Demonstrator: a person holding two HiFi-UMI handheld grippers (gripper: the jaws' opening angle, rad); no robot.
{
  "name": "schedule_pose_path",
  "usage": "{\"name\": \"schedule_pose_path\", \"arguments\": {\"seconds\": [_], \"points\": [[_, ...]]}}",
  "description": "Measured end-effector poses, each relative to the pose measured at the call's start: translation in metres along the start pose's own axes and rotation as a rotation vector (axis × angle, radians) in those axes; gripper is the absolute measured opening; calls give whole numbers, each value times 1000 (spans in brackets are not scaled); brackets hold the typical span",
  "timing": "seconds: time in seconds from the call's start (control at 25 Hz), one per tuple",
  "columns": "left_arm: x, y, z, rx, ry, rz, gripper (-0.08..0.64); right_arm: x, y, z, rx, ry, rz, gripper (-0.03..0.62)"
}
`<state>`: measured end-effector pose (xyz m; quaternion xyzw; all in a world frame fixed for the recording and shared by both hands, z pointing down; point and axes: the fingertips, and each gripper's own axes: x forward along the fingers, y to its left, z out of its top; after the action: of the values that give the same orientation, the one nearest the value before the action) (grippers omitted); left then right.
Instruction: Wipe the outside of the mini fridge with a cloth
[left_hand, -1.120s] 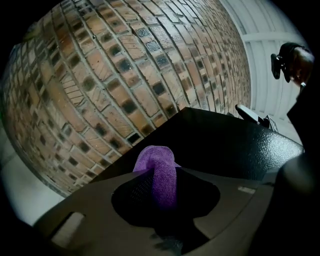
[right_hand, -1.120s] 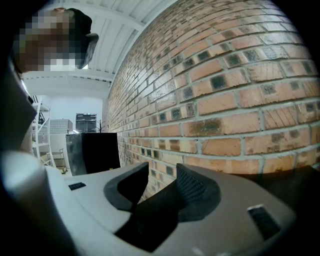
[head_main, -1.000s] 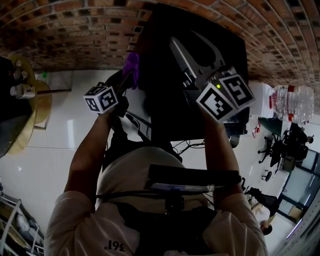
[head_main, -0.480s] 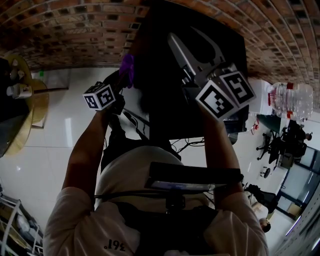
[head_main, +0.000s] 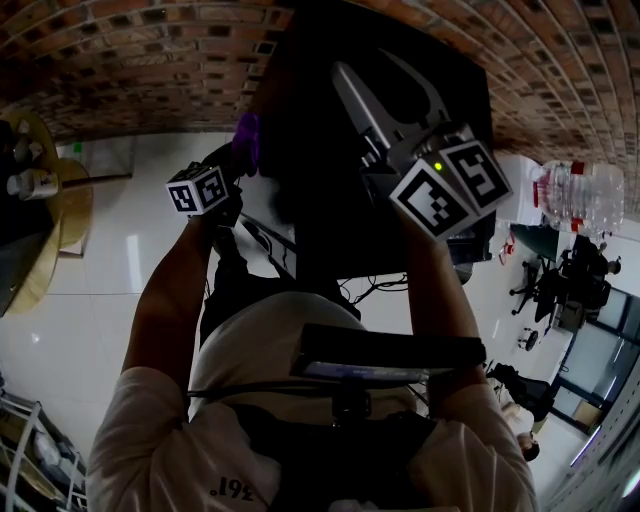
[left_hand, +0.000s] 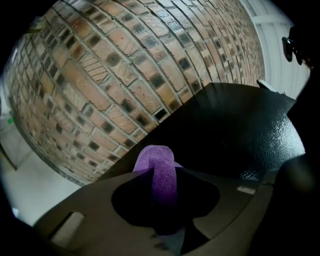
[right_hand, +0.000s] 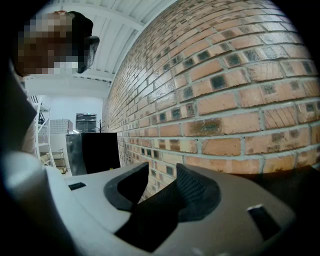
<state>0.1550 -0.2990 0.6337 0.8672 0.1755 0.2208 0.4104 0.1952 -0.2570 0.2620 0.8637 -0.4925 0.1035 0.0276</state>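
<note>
Now the purple cloth (left_hand: 155, 156) is pinched by the left gripper (left_hand: 160, 176) at the top edge of the mini fridge (head_main: 335, 215) and is best pressed flat and slid slowly, while the right gripper (right_hand: 162, 171) is held apart, empty, over the fridge.

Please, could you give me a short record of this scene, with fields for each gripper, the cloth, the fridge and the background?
left gripper: jaws closed on the purple cloth
right gripper: jaws apart, nothing between them; seen in front of the fridge in the head view
cloth position: at the left edge of the mini fridge; contact unclear
fridge: black, glossy top
background: brick wall right beside the fridge
</note>
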Motion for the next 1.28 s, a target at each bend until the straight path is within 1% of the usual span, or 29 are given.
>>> {"name": "schedule_pose_path", "arguments": {"seconds": [0.2,0.32,0.48,0.52,0.6,0.72,0.84,0.92,1.08,1.16,1.28], "points": [[6,19,-15,55,87,49,109,0,0,0,-1,0,-2,166],[7,19,-23,31,124,45,109,0,0,0,-1,2,-1,166],[7,28,-19,61,119,64,109,0,0,0,0,0,1,166],[6,27,-17,57,114,64,109,0,0,0,0,0,1,166],[2,19,-12,36,103,51,109,0,0,-1,1,1,3,166],[-5,9,5,51,70,41,109,0,-1,1,1,-3,0,166],[-16,-9,27,82,14,22,109,0,-1,2,-3,-5,0,166],[-26,-28,38,90,-18,-3,109,0,-1,1,-4,-6,1,166],[-54,-86,62,102,-96,-100,110,-1,-1,1,-3,-8,0,166],[-71,-114,73,94,-123,-143,110,-1,-1,1,-3,-8,-1,166],[-97,-148,85,70,-156,-175,110,-1,-1,1,-5,-6,0,166]]}}
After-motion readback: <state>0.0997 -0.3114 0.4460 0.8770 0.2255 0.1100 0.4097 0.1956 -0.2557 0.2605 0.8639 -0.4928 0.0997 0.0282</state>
